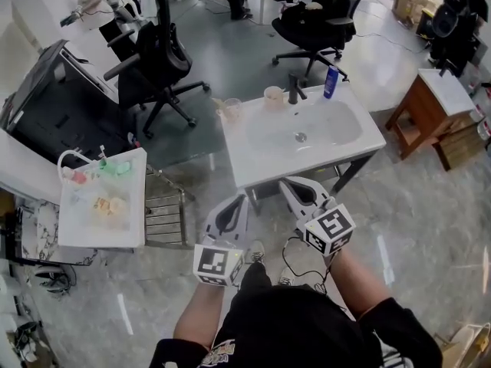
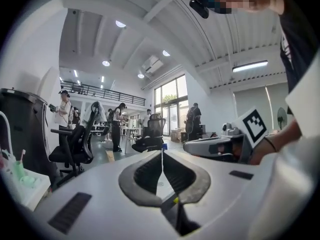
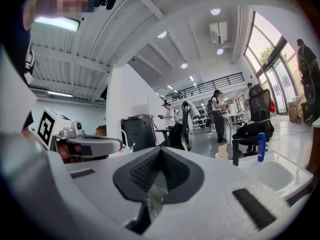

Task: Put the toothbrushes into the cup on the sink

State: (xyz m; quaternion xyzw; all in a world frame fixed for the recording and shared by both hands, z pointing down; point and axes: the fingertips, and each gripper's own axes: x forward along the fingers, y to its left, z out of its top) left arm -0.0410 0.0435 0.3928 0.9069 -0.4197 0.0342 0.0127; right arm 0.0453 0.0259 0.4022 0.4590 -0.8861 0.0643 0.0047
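Low in the frame, just beyond the person's dark shirt (image 1: 291,328), the left gripper (image 1: 242,198) and right gripper (image 1: 284,182) are both clenched on nothing, tips near the front edge of the sink (image 1: 360,140). What look like the toothbrushes (image 1: 102,154) stand on the white side table (image 1: 126,232) at middle left, well apart from both. Two light cups, a pale cup (image 1: 274,96) and a clear cup (image 1: 231,110), share the sink's far rim, so a brush could land in the wrong one or topple it, and a thin handle may slip between the pads.
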